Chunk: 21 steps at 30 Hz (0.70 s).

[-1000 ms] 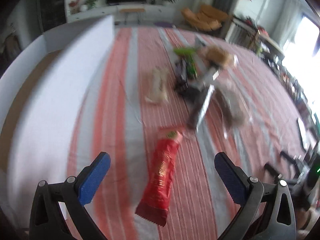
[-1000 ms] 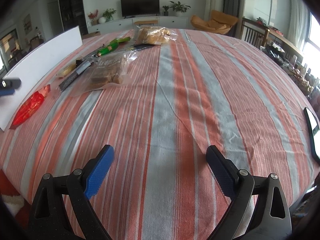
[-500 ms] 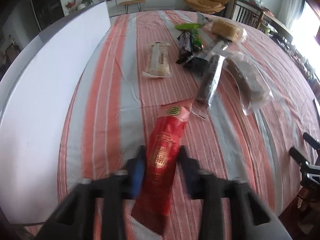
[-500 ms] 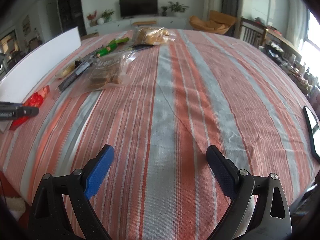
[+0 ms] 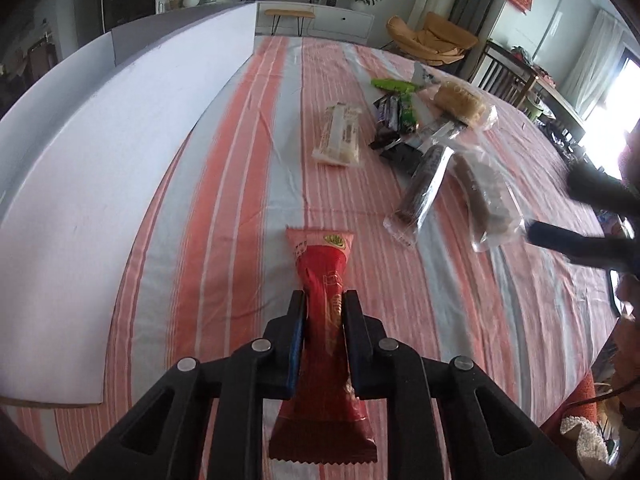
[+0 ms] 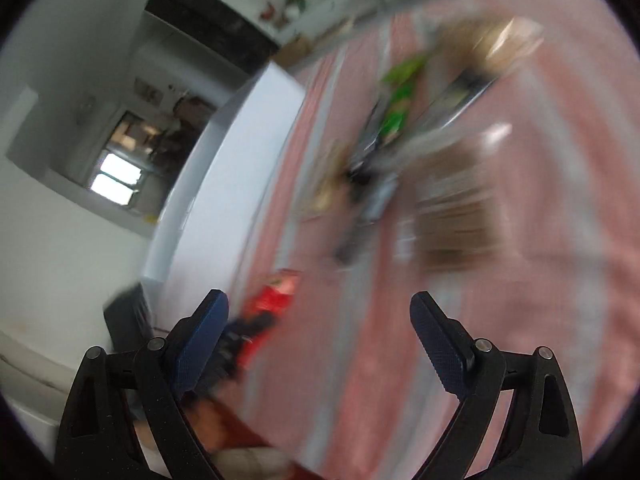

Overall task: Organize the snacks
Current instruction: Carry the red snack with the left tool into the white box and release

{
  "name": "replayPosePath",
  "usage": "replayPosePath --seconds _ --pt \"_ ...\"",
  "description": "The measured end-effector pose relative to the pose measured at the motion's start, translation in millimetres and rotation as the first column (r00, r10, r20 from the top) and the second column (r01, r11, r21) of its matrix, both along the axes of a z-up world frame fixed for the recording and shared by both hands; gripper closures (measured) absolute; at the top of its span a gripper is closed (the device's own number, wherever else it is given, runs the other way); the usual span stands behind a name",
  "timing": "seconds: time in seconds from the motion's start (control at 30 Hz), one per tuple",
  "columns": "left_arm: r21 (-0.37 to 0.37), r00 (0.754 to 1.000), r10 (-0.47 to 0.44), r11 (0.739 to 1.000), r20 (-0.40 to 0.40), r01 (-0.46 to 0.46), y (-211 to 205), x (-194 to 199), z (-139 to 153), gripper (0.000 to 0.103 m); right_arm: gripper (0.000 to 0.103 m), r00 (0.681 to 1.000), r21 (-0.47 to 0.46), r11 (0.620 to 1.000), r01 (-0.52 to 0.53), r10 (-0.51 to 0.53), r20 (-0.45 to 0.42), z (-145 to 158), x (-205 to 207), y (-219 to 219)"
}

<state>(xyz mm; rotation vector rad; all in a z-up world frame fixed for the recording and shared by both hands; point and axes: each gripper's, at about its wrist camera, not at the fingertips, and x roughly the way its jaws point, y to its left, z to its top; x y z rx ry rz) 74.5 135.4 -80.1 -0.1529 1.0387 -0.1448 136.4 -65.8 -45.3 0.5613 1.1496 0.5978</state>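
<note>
A red snack packet [image 5: 324, 256] lies lengthwise on the striped tablecloth [image 5: 224, 208]. My left gripper [image 5: 325, 298] has its jaws closing, and its blue pads press on the packet's middle from both sides. Farther up the table are a white wafer packet [image 5: 339, 136], a green packet [image 5: 394, 85], dark wrappers [image 5: 388, 118], a long dark bar in clear wrap [image 5: 424, 188] and a clear bag of brown cakes [image 5: 484, 196]. My right gripper [image 6: 318, 298] is open and holds nothing. Its view is blurred, with the red snack packet [image 6: 276, 296] at its lower left.
A large white board [image 5: 100, 168] lies along the table's left side. A bag of bread [image 5: 460, 100] sits at the back of the snack pile. The right gripper's dark fingers [image 5: 592, 188] enter from the right edge. Chairs and a TV cabinet stand beyond the table.
My left gripper came down over the red packet and closed from wide open onto it. My right gripper swung left and tilted; its view turned from the table's middle to the snacks and is blurred.
</note>
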Motion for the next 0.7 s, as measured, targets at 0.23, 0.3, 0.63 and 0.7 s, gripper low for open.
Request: replayPosePath --seconds 0.23,0.3,0.63,0.7 --pt "0.064 0.999 -0.028 0.998 -0.021 0.029 -3 0 -6 0.071 0.014 0.994 -0.159 0.985 0.069 -0.082 -0.074 -25 55 46" --pt "0.069 0.999 -0.027 0.997 -0.018 0.028 -3 3 -7 0.071 0.016 0.996 -0.241 0.969 0.057 -0.071 -0.051 -20 60 60" --pt "-0.056 0.998 0.018 0.998 0.052 -0.015 13 -6 8 0.092 0.085 0.999 -0.196 0.98 0.044 -0.041 0.017 1 25 38" --pt "-0.094 0.996 0.031 0.995 0.086 -0.023 17 -14 21 0.092 0.085 0.999 -0.127 0.992 0.024 -0.02 0.033 15 7 27"
